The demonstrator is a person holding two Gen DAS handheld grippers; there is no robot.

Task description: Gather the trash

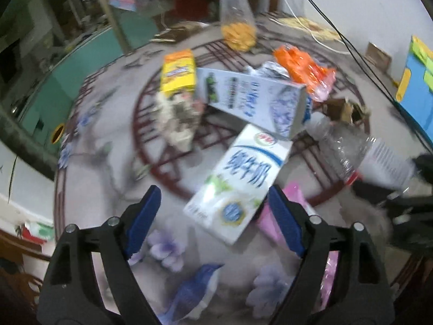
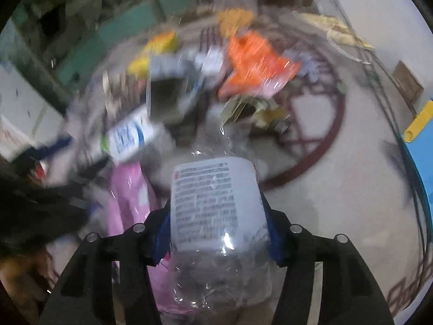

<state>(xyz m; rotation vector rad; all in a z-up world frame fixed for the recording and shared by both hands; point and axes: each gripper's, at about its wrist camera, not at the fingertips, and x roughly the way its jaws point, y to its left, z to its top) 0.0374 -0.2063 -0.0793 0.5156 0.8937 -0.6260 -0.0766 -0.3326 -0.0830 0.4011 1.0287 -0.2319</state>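
Round table (image 1: 113, 162) w/ a pale floral cloth and dark red ring pattern fills both views; teal cabinets sit upper left of frame, a white wall w/ black cables upper right.

Left wrist view is the sharper one. Left gripper (image 1: 213, 216) sits at bottom centre, blue pads spread wide w/ nothing between them; the near end of a white-and-blue milk carton (image 1: 238, 181) lies just ahead, closer to the right pad. Large blue Chinese characters on its face, not legible enough to quote. Behind it, mid-frame, a second carton (image 1: 251, 100) lies on its side w/ the top torn open. Left of that: yellow box (image 1: 178, 70), print unreadable, and a crumpled whitish wrapper (image 1: 178, 119) below it. Orange wrapper (image 1: 305, 70) upper right of centre, clear bag of yellow snacks (image 1: 238, 29) at top centre, brown cardboard scraps (image 1: 343, 108) right of centre. Only this view shows the clear plastic bottle (image 1: 349, 149) from the side, at right edge, cap end pointing up-left.

Right wrist view is heavily motion-blurred. Right gripper (image 2: 216, 227) at bottom centre is clamped on the bottle (image 2: 213, 205), blue pads pressed against both sides of its white label; dense small print, too blurred to read. Pink wrapper (image 2: 127, 203) lies lower left, partly under the bottle. Left gripper's black body shows at left edge.
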